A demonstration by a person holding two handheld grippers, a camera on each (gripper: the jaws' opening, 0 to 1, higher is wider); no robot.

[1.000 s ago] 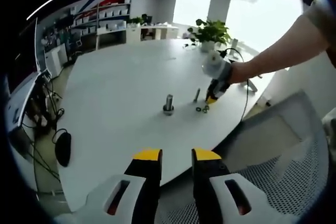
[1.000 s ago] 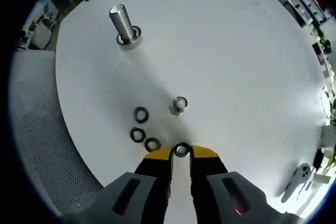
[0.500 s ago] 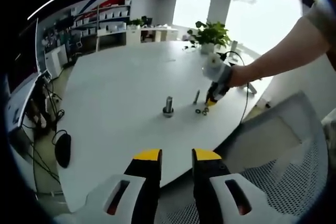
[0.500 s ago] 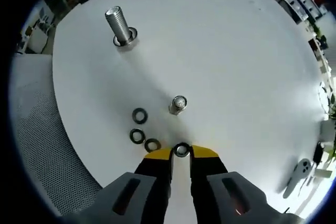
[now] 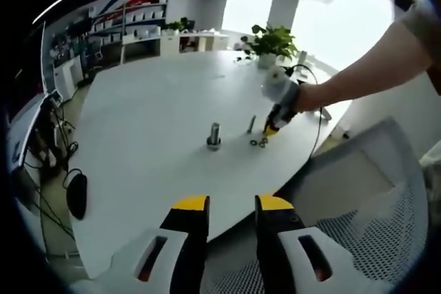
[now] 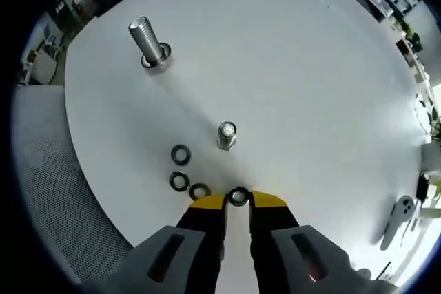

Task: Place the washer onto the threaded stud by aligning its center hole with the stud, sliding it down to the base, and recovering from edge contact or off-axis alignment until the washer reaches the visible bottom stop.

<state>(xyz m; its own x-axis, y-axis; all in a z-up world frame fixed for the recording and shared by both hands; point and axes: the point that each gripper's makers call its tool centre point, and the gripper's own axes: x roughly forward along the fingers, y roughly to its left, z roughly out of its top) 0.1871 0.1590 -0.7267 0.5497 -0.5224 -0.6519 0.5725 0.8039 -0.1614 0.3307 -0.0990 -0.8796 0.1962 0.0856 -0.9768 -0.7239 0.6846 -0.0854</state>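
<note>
The right claw (image 6: 238, 201) is clamped on a washer (image 6: 238, 196) just above the white bench (image 6: 310, 87), well apart from the tall threaded stud (image 6: 148, 43). The left claw (image 5: 231, 204) stands apart, empty.

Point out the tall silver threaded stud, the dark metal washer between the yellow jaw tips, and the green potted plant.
Tall silver threaded stud (image 6: 145, 39), right gripper view, its threaded shaft.
Dark metal washer (image 6: 238, 196), right gripper view, its ring.
Green potted plant (image 5: 269, 40), left gripper view, its leaves.
</note>
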